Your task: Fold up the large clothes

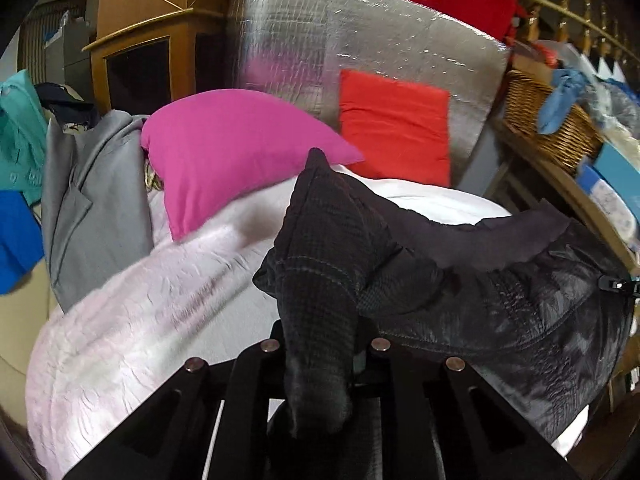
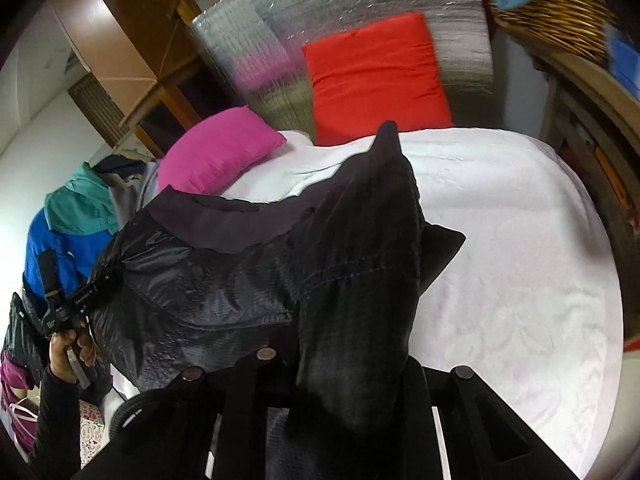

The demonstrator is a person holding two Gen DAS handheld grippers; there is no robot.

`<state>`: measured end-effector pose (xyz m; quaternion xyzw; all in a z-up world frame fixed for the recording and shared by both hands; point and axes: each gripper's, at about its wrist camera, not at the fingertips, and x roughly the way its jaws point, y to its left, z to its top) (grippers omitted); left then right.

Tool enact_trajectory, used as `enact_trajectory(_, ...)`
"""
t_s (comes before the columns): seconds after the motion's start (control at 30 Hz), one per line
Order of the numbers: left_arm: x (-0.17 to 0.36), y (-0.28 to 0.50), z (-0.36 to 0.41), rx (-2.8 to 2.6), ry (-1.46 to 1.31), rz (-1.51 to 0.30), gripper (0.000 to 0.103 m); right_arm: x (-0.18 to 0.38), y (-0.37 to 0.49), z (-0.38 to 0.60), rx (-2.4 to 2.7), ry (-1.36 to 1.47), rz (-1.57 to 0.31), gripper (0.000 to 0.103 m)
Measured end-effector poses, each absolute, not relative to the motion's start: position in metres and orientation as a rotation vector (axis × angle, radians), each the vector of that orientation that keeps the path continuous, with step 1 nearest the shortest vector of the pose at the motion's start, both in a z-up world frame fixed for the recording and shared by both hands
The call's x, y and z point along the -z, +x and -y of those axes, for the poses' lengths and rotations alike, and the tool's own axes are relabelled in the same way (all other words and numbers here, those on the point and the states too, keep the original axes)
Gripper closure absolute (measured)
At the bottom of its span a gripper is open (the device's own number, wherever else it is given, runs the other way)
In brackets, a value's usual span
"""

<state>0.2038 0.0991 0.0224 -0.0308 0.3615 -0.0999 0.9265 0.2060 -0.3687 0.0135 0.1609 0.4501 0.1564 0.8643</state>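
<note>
A large black quilted jacket [image 1: 500, 300] hangs lifted above the white bed cover [image 1: 140, 320], stretched between the two grippers. In the left wrist view my left gripper [image 1: 324, 346] is shut on a bunched fold of its dark checked lining, which sticks up between the fingers. My right gripper [image 2: 340, 364] is shut on another fold of the same jacket [image 2: 224, 280], over the bed cover [image 2: 520, 280]. At the far left of the right wrist view a hand [image 2: 68, 348] holds the left gripper's handle at the jacket's other end.
A pink pillow [image 1: 232, 152] and a red cushion [image 1: 396, 132] lie at the head of the bed against a silver foil board [image 1: 360, 40]. A grey coat [image 1: 92, 208] and teal and blue clothes [image 2: 76, 216] are piled at the left. A wicker basket [image 1: 552, 120] stands at the right.
</note>
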Motion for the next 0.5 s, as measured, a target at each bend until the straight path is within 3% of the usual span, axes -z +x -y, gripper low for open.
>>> enact_trajectory(0.13, 0.014, 0.167, -0.093, 0.213, -0.042, -0.745, 0.088, 0.028, 0.165, 0.380, -0.319, 0.376, -0.958, 0.084)
enact_trajectory(0.37, 0.105, 0.141, -0.094, 0.175, -0.067, -0.894, 0.088, 0.151, 0.128, 0.402, -0.271, 0.524, -1.087, 0.084)
enact_trajectory(0.5, 0.126, 0.139, -0.098, 0.169, -0.070, -0.933, 0.085, 0.166, 0.122, 0.409, -0.291, 0.567, -1.078, 0.081)
